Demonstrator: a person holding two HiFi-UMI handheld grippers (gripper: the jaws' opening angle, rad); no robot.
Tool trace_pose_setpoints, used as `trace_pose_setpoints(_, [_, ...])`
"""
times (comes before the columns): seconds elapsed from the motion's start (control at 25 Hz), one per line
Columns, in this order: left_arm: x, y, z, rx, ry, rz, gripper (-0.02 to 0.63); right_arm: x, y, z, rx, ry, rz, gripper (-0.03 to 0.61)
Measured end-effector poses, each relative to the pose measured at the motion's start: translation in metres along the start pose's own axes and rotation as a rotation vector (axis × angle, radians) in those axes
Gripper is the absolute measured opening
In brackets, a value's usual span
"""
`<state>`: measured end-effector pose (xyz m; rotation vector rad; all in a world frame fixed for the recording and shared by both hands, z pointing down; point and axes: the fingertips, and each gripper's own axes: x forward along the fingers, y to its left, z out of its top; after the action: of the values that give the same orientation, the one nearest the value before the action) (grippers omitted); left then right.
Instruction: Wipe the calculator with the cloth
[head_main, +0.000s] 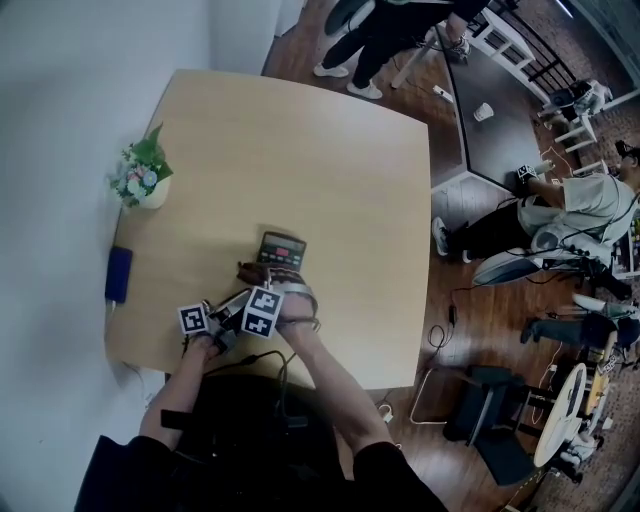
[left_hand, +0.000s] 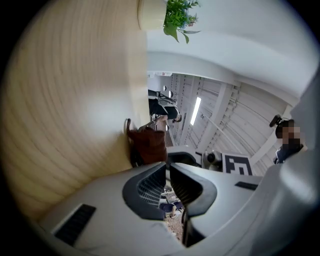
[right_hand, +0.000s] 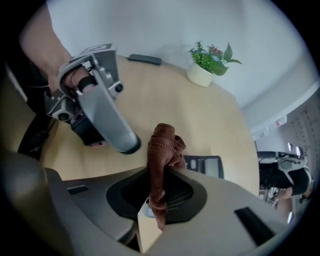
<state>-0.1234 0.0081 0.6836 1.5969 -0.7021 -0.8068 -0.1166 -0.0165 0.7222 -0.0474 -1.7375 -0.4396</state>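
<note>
A dark calculator (head_main: 282, 249) lies flat on the wooden table (head_main: 300, 150), near its front edge. My right gripper (head_main: 268, 290) points steeply down just in front of it, shut on a bunched brown cloth (right_hand: 163, 148). The cloth (head_main: 254, 272) hangs over the calculator's (right_hand: 202, 165) near end; whether it touches is not visible. My left gripper (head_main: 232, 307) lies roughly level beside the right one, shut with nothing between its jaws (left_hand: 168, 172). From the left gripper view the cloth (left_hand: 149, 145) shows just ahead, and the right gripper view shows the left gripper (right_hand: 102, 115) to the cloth's left.
A small potted plant (head_main: 143, 178) stands at the table's left edge against the white wall. A dark blue flat object (head_main: 118, 274) lies at the left edge nearer me. People, chairs and another table (head_main: 495, 110) are beyond the right side.
</note>
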Motion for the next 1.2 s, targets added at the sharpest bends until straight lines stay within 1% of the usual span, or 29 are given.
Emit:
trace_pose_setpoints(0.04, [0.000,0.000,0.000,-0.005,-0.004,-0.002,0.041,-0.002,0.017,-0.001,0.023,-0.014,0.052,0.067])
trace_pose_setpoints(0.12, [0.000,0.002,-0.001,-0.016,-0.014,0.002,0.038,-0.008,0.045,-0.007,0.104,-0.054,0.190,0.069])
trace_pose_setpoints(0.16, [0.000,0.003,-0.001,-0.017,-0.020,0.008,0.038,-0.014,0.052,-0.011,0.161,-0.082,0.253,0.069])
trace_pose_setpoints(0.2, [0.000,0.003,-0.001,-0.013,-0.025,0.015,0.038,-0.022,0.049,-0.018,0.226,-0.113,0.288,0.067])
trace_pose_setpoints(0.24, [0.001,0.002,-0.002,-0.004,-0.025,0.022,0.038,-0.031,0.034,-0.028,0.297,-0.143,0.283,0.068])
trace_pose_setpoints(0.28, [0.003,0.000,-0.003,0.002,-0.022,0.029,0.038,-0.040,0.008,-0.040,0.370,-0.168,0.233,0.067])
trace_pose_setpoints(0.32, [0.006,-0.001,-0.005,0.000,-0.016,0.036,0.040,-0.049,-0.026,-0.055,0.440,-0.183,0.146,0.067])
trace_pose_setpoints(0.36, [0.009,-0.001,-0.008,-0.008,-0.011,0.044,0.040,-0.057,-0.065,-0.073,0.496,-0.183,0.035,0.069])
trace_pose_setpoints(0.4, [0.013,-0.001,-0.012,-0.022,-0.008,0.051,0.046,-0.063,-0.101,-0.090,0.532,-0.170,-0.074,0.068])
trace_pose_setpoints(0.44, [0.018,0.000,-0.016,-0.038,-0.009,0.056,0.055,-0.063,-0.132,-0.105,0.546,-0.149,-0.158,0.067])
trace_pose_setpoints(0.48, [0.022,0.002,-0.019,-0.055,-0.014,0.059,0.055,-0.058,-0.153,-0.114,0.542,-0.132,-0.197,0.067])
trace_pose_setpoints(0.52, [0.026,0.004,-0.021,-0.070,-0.025,0.063,0.055,-0.047,-0.165,-0.116,0.523,-0.124,-0.191,0.067])
trace_pose_setpoints(0.56, [0.029,0.007,-0.021,-0.083,-0.043,0.070,0.055,-0.033,-0.169,-0.113,0.490,-0.121,-0.151,0.067])
trace_pose_setpoints(0.64, [0.033,0.012,-0.016,-0.104,-0.091,0.082,0.055,-0.003,-0.156,-0.107,0.420,-0.110,-0.030,0.067])
trace_pose_setpoints(0.68, [0.034,0.013,-0.013,-0.114,-0.113,0.084,0.055,0.006,-0.145,-0.106,0.404,-0.102,0.024,0.059])
trace_pose_setpoints(0.72, [0.035,0.014,-0.009,-0.124,-0.129,0.084,0.055,0.012,-0.135,-0.107,0.413,-0.103,0.064,0.064])
trace_pose_setpoints(0.76, [0.035,0.015,-0.007,-0.131,-0.136,0.082,0.055,0.013,-0.127,-0.106,0.447,-0.122,0.091,0.064])
trace_pose_setpoints(0.8, [0.034,0.015,-0.004,-0.132,-0.133,0.078,0.055,0.013,-0.123,-0.104,0.502,-0.159,0.104,0.064])
trace_pose_setpoints(0.84, [0.034,0.016,-0.003,-0.126,-0.125,0.075,0.055,0.012,-0.121,-0.103,0.576,-0.208,0.098,0.063])
trace_pose_setpoints(0.88, [0.034,0.016,-0.003,-0.118,-0.112,0.080,0.051,0.009,-0.123,-0.104,0.672,-0.257,0.069,0.064])
trace_pose_setpoints(0.92, [0.031,0.015,-0.002,-0.102,-0.098,0.095,0.046,0.004,-0.125,-0.112,0.793,-0.298,0.021,0.064])
trace_pose_setpoints(0.96, [0.027,0.013,0.002,-0.070,-0.086,0.119,0.048,-0.003,-0.125,-0.124,0.938,-0.334,-0.032,0.064])
trace_pose_setpoints(1.0, [0.019,0.010,0.011,-0.013,-0.083,0.146,0.051,-0.014,-0.121,-0.138,1.094,-0.373,-0.070,0.064])
trace_pose_setpoints(1.04, [0.011,0.006,0.027,0.065,-0.089,0.170,0.051,-0.026,-0.111,-0.149,1.238,-0.413,-0.084,0.064])
trace_pose_setpoints(1.08, [0.005,0.002,0.045,0.152,-0.095,0.189,0.049,-0.035,-0.097,-0.157,1.354,-0.441,-0.075,0.064])
trace_pose_setpoints(1.12, [0.001,0.000,0.062,0.232,-0.093,0.202,0.051,-0.040,-0.078,-0.160,1.439,-0.455,-0.044,0.064])
trace_pose_setpoints(1.16, [0.002,0.000,0.075,0.285,-0.083,0.206,0.054,-0.039,-0.058,-0.159,1.497,-0.462,0.002,0.064])
trace_pose_setpoints(1.2, [0.007,0.000,0.083,0.303,-0.068,0.196,0.054,-0.035,-0.041,-0.153,1.534,-0.470,0.052,0.064])
